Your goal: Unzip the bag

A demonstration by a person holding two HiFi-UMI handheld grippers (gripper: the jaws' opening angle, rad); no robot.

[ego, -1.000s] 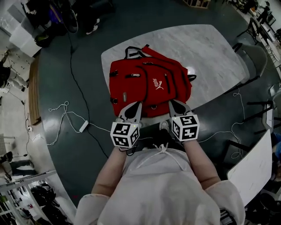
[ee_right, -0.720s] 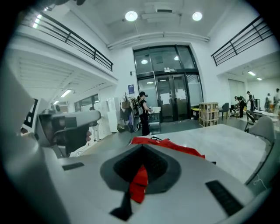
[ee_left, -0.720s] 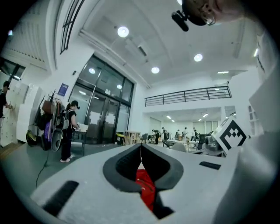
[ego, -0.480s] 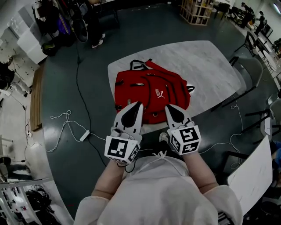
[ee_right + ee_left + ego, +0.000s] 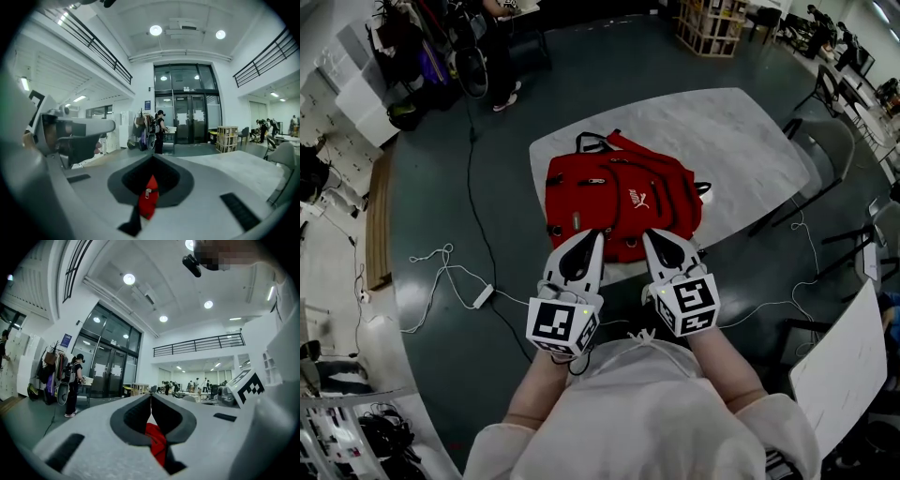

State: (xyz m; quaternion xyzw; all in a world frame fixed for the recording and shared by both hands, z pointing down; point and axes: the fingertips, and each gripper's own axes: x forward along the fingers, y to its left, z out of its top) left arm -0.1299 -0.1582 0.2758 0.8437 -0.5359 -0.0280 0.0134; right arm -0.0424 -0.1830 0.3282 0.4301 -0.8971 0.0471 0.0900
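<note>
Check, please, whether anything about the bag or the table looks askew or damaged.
Nothing stands out. The red backpack lies flat on the table, front up, with no visible damage. Only loose white cables trail across the floor beside it.

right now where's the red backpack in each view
Head view: backpack centre, on the grey table.
Left gripper view: backpack a red sliver low centre, between the shut left tongs.
Right gripper view: backpack with zip pull, low centre, between the shut right tongs.
Shared landmark: standing person in black.
</note>
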